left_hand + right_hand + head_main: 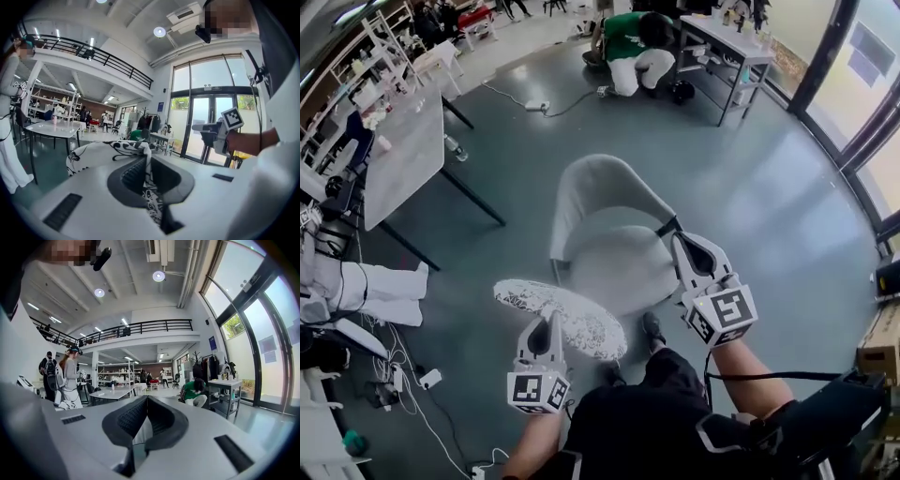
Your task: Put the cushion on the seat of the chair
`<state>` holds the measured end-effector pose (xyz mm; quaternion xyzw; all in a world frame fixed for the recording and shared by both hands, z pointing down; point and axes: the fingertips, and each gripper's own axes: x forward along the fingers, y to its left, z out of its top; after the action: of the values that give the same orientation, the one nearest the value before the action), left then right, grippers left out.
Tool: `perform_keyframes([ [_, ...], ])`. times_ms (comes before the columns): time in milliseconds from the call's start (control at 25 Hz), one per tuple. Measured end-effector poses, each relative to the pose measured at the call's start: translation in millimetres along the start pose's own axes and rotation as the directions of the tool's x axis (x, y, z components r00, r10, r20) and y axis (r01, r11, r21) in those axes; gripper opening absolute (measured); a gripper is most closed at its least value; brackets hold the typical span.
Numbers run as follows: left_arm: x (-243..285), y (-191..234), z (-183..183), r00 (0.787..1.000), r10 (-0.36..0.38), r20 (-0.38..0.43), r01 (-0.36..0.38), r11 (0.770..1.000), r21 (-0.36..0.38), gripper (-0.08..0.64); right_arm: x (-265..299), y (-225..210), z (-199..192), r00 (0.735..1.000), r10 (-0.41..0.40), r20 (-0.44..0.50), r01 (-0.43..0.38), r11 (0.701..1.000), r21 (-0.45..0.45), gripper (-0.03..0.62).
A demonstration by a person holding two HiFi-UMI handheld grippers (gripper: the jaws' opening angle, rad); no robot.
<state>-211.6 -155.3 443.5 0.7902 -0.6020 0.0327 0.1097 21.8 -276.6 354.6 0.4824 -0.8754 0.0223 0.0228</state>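
A white cushion (567,317) with a black pattern hangs flat just in front of and left of the chair seat. My left gripper (549,323) is shut on its near edge. In the left gripper view the patterned fabric (105,150) is pinched between the pads and spreads away to the left. The light grey chair (605,187) stands in the middle of the floor with its round seat (619,267) bare. My right gripper (678,239) is at the chair's right edge with its tips together (146,398); nothing shows pinched between them. It also shows in the left gripper view (199,127).
A glass-topped table (403,155) stands to the left of the chair. A person in green (633,42) crouches by a metal shelf unit (722,52) at the back. Another person's white-trousered legs (375,291) and loose cables (403,370) lie at the left. Windows run along the right.
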Motion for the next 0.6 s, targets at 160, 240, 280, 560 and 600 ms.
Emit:
perform_keyframes([
  [160, 9, -6, -26, 0.997, 0.031, -0.074, -0.033, 0.999, -0.030, 0.021, 11, -17, -20, 0.998, 0.024, -0.050, -0.023, 1.000, 0.017, 0.009],
  [240, 15, -7, -38, 0.994, 0.040, -0.099, -0.045, 0.998, -0.045, 0.021, 18, -24, -26, 0.997, 0.029, -0.066, -0.027, 0.999, 0.022, 0.009],
  [280, 17, -6, -44, 0.993, 0.047, -0.110, -0.053, 0.997, -0.052, 0.021, 21, -27, -29, 0.997, 0.032, -0.072, -0.030, 0.999, 0.023, 0.009],
  [560, 26, -16, -101, 0.969, 0.093, -0.230, -0.122, 0.985, -0.118, 0.021, 31, -46, -63, 0.988, 0.067, -0.136, -0.062, 0.997, 0.043, 0.009],
  [600, 29, -18, -109, 0.965, 0.098, -0.245, -0.132, 0.983, -0.126, 0.021, 31, -48, -68, 0.987, 0.071, -0.143, -0.065, 0.997, 0.045, 0.009],
])
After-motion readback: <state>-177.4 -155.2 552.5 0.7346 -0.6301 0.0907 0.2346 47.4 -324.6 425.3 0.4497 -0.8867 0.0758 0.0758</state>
